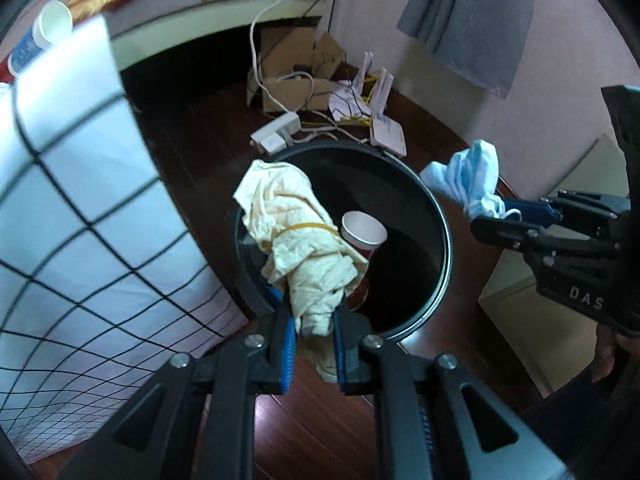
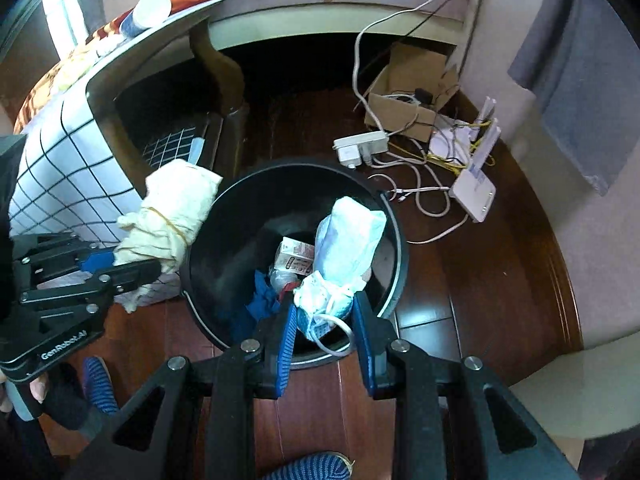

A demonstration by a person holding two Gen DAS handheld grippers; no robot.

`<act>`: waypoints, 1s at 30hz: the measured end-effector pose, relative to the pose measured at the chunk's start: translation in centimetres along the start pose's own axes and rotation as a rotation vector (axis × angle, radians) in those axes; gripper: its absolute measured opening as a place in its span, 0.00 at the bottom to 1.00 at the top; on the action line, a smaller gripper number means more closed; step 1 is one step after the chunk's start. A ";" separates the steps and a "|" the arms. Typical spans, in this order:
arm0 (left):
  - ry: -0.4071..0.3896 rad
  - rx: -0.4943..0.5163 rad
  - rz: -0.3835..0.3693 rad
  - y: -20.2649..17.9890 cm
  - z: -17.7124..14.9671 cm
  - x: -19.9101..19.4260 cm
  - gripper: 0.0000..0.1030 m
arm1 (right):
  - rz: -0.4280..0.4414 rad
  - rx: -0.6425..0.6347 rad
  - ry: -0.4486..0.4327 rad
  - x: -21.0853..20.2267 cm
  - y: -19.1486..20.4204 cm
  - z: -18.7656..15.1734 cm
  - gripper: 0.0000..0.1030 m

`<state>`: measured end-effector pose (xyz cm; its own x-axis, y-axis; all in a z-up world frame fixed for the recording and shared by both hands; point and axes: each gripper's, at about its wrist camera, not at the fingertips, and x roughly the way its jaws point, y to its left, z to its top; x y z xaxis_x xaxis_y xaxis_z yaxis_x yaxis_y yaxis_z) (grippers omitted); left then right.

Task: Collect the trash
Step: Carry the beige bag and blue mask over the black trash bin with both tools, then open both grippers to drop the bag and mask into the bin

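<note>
a black round trash bin (image 2: 224, 216) stands on the dark wooden floor (image 2: 460, 280), and both pieces of trash hang over its open mouth. the left gripper (image 1: 314, 320) is clamped on the lower end of a crumpled cream cloth bundle (image 1: 296, 232) bound with a yellow rubber band (image 1: 308, 226); its blue pads press the bundle from both sides, and a tail of cloth hangs out below them. the right gripper (image 2: 325, 316) pinches a wadded white and light blue face mask (image 2: 344, 240) at its bunched end, with a white ear loop (image 2: 340, 336) dangling between the fingers. in the left wrist view the mask (image 1: 468, 180) sits just past the bin's right rim.

inside the bin lie a paper cup (image 1: 362, 236) with a red band, a small printed carton (image 2: 296, 260), a blue rag (image 2: 262, 304) and other scraps too small to tell.

behind the bin, on the floor, are a white power strip (image 2: 360, 146), a tangle of white and yellow cables (image 2: 424, 184), a white router (image 2: 474, 192) with upright antennas and an open cardboard box (image 2: 404, 92). to the left is a white cloth with a black grid (image 1: 80, 200), and at its top edge a paper cup (image 1: 44, 36) lies on its side. a grey cloth (image 1: 472, 12) hangs on the pale wall at right. a blue knit slipper (image 2: 98, 384) shows at the lower left of the right wrist view.
</note>
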<state>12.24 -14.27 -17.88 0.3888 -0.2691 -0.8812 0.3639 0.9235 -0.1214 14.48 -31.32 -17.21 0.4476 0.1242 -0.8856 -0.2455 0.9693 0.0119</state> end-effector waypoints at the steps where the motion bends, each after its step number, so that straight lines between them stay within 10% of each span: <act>1: 0.013 -0.008 -0.010 0.1 0.1 0.5 0.17 | 0.004 -0.015 0.008 0.5 0.2 0.1 0.29; 9: 0.019 -0.036 -0.060 0.7 0.3 2.1 0.23 | 0.034 -0.120 0.059 4.0 2.0 0.2 0.32; 10: 0.007 -0.057 -0.073 1.0 0.3 2.2 0.29 | -0.008 -0.154 0.054 4.4 2.3 0.2 0.39; 12: 0.013 -0.096 -0.054 1.5 0.0 2.4 0.76 | -0.153 -0.175 0.064 5.4 1.9 0.0 1.00; 17: 0.013 -0.121 -0.004 2.2 -0.7 2.2 0.93 | -0.200 -0.135 0.090 5.7 -0.3 -0.6 1.00; 30: -0.050 -0.116 0.095 2.3 -1.4 -0.8 0.96 | -0.223 -0.119 0.032 2.3 0.6 -0.5 1.00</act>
<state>11.58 -11.50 -18.07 0.4594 -0.1895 -0.8678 0.2243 0.9701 -0.0931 14.88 -30.59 -19.46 0.4750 -0.0986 -0.8744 -0.2440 0.9400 -0.2385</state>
